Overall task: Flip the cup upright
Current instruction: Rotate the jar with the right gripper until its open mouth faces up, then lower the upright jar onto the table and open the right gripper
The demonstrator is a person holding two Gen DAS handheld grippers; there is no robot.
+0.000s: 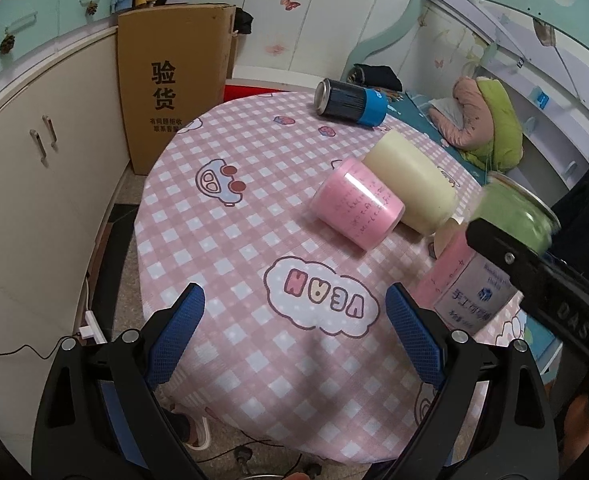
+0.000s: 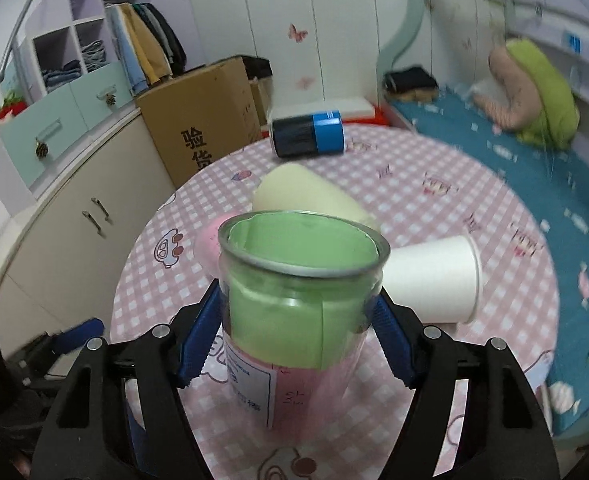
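Observation:
My right gripper [image 2: 298, 312] is shut on a clear cup with green and pink paper lining [image 2: 294, 304], holding it upright, open mouth up, over the pink checked table [image 2: 434, 168]. The same cup shows at the right in the left wrist view [image 1: 490, 248], with the right gripper's black arm across it. My left gripper [image 1: 294, 332] is open and empty above the near part of the table [image 1: 230, 248]. A pink cup [image 1: 356, 208], a cream cup [image 1: 410, 182] and a black and blue cup [image 1: 350, 101] lie on their sides.
A white paper cup [image 2: 434, 280] lies on its side right of the held cup. A cardboard box [image 1: 170, 84] stands behind the table on the left, next to cabinets. A bed with blue sheet [image 2: 534, 184] lies to the right.

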